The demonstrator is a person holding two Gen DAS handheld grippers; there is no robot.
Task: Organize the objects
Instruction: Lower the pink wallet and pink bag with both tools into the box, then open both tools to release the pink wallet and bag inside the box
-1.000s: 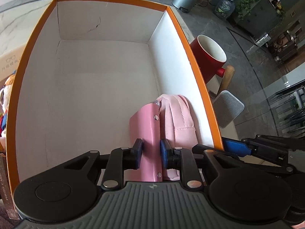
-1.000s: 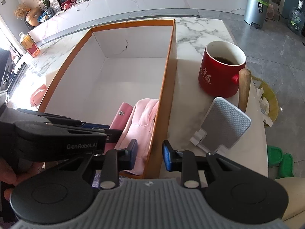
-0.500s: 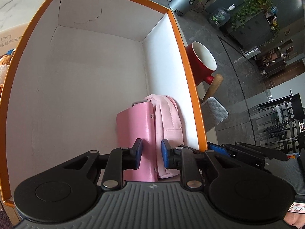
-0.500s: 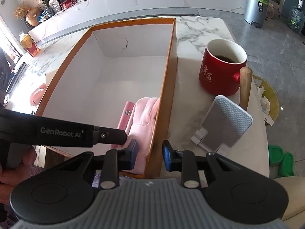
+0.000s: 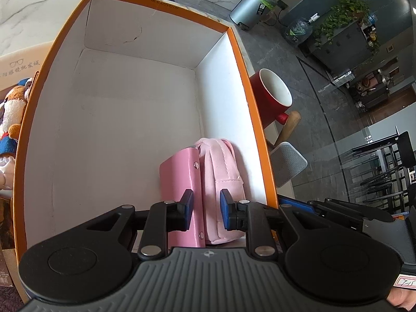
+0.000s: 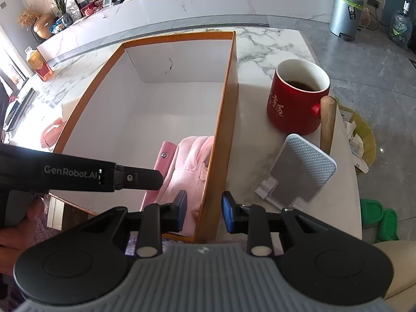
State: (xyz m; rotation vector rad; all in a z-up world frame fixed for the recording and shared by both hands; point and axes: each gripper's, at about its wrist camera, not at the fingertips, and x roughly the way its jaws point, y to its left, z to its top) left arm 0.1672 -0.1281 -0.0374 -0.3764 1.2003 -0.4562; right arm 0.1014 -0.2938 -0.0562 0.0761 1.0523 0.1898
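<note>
An orange-rimmed white box (image 5: 241, 83) (image 6: 228, 119) stands on the marble table. In its near right corner a pink wallet (image 5: 179, 182) (image 6: 162, 161) stands upright against a pink fabric pouch (image 5: 221, 171) (image 6: 189, 161). My left gripper (image 5: 206, 212) is open above the wallet, holding nothing. My right gripper (image 6: 204, 212) is open, with one finger on each side of the box's right wall, and does not press on it. The left gripper's body shows in the right wrist view (image 6: 78, 174).
A red mug (image 6: 296, 101) (image 5: 270, 96) of dark drink stands to the right of the box. Next to it lie a wooden-handled brush (image 6: 301, 171) and a plush toy (image 5: 13, 114) at the left. A pink object (image 6: 50, 135) lies left of the box.
My left gripper has opened, let go of the pink wallet and drawn back and up. The wallet now stands free beside the pouch. The right gripper has hardly moved.
</note>
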